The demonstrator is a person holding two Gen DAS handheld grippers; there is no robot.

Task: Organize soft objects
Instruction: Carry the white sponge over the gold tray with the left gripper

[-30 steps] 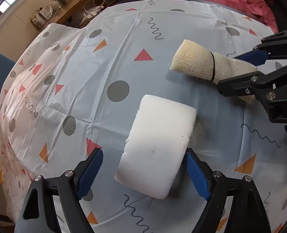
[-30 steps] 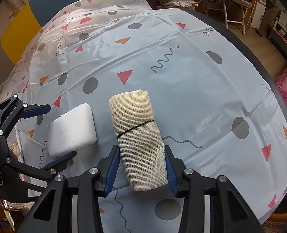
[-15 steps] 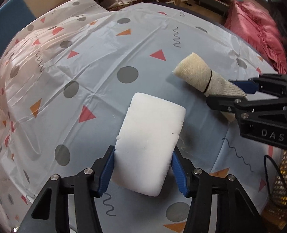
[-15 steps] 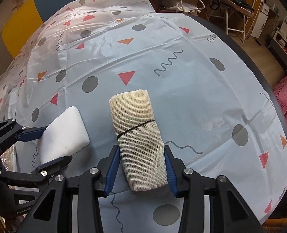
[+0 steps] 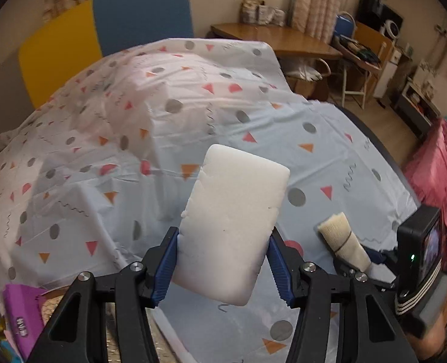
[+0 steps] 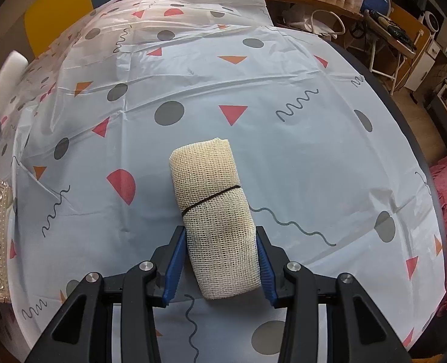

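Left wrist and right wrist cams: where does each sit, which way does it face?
Left wrist: on the left gripper, angled down across the table toward the chairs; its fingers clamp a white sponge; right gripper at right edge.
Right wrist: on the right gripper, looking steeply down; fingers clamp a gauze roll.
Shared: tablecloth, gauze roll, sponge.
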